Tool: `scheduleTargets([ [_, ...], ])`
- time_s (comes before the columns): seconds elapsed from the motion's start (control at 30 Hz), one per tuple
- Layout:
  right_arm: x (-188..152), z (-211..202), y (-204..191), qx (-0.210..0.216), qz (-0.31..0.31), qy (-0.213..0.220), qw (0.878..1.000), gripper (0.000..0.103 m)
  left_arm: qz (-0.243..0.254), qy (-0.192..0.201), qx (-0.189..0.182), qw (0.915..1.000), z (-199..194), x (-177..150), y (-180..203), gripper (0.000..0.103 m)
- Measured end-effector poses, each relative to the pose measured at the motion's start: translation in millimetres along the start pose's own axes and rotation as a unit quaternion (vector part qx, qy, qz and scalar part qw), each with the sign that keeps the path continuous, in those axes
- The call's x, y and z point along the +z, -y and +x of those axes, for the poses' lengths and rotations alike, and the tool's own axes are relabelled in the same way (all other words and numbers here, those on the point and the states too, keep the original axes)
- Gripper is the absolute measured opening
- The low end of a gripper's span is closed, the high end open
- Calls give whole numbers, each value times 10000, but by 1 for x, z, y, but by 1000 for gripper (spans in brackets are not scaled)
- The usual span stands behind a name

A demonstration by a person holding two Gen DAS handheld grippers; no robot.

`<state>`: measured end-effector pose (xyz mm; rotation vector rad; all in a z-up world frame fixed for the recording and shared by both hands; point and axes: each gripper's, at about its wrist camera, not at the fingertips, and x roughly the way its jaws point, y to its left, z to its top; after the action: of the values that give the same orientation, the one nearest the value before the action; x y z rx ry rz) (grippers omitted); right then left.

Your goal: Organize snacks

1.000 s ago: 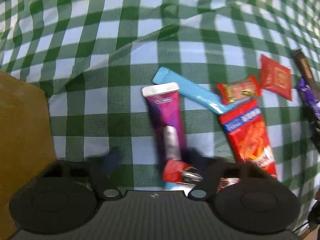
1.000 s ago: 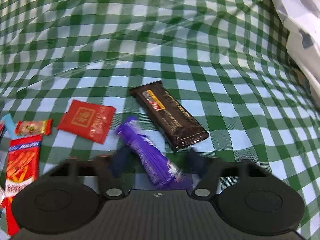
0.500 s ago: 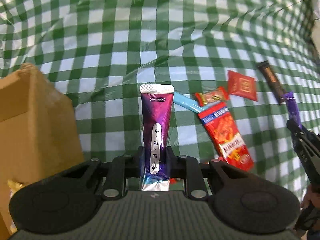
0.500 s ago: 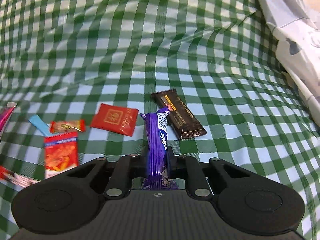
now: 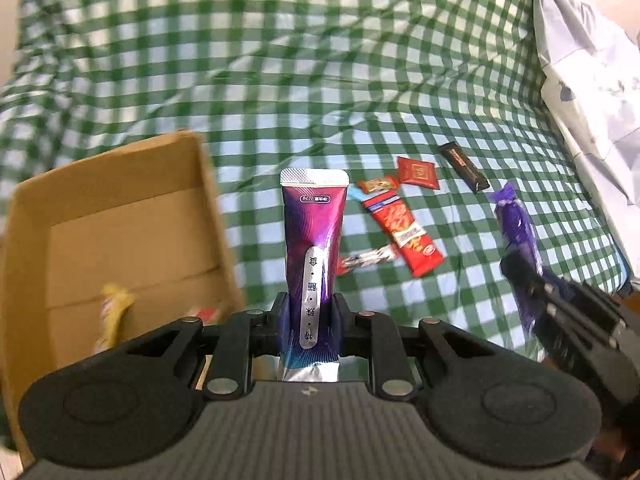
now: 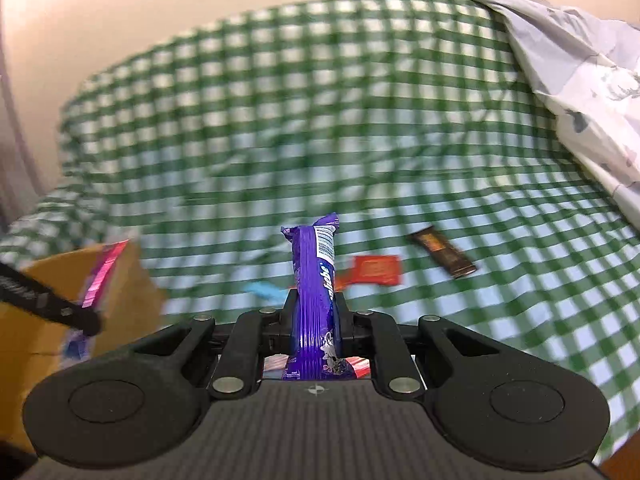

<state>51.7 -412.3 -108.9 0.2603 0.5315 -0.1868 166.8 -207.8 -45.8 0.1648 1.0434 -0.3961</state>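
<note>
While the green checked cloth [image 5: 280, 80] covers everything, the open cardboard box [image 5: 120, 216] sits at the left with a yellow packet [image 5: 114, 312] inside. Left gripper [image 5: 310, 316] is clamped on the purple tube [image 5: 314, 240], held upright just right of the box. Right gripper [image 6: 314, 316] is pinching the purple candy bar [image 6: 314, 280]. Red snack bag [image 5: 404, 232], dark chocolate bar [image 5: 464, 166] and small red packet [image 5: 417, 172] lie loose on the cloth.
</note>
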Motion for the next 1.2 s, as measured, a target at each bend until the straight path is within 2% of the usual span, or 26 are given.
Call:
scheduleTargets([
  [0.23,-31,-73,-87,855,-309,-82,9958,16,-340,209,518,9979,-69,-68,-58,23],
  [0.47,-59,-122,-162,1496,-764,-247,9855,16,-581,358,874,9938,-115,-139,-100,23],
  [0.6,-76,-140,-190,1646,-1014,-420,9802,16,-619,452,961,9924,-133,-172,-109,23],
  [0.7,-85,-159,-204,1657,-1226,-389,9777,16,-664,563,922,9919,-145,-188,-112,23],
  [0.83,-87,-176,-211,1596,-1374,-253,9772,16,-726,721,850,9911,-157,-199,-113,23],
  [1.2,-88,-191,-218,1536,-1604,-110,9750,16,-803,931,791,9893,-174,-212,-113,23],
])
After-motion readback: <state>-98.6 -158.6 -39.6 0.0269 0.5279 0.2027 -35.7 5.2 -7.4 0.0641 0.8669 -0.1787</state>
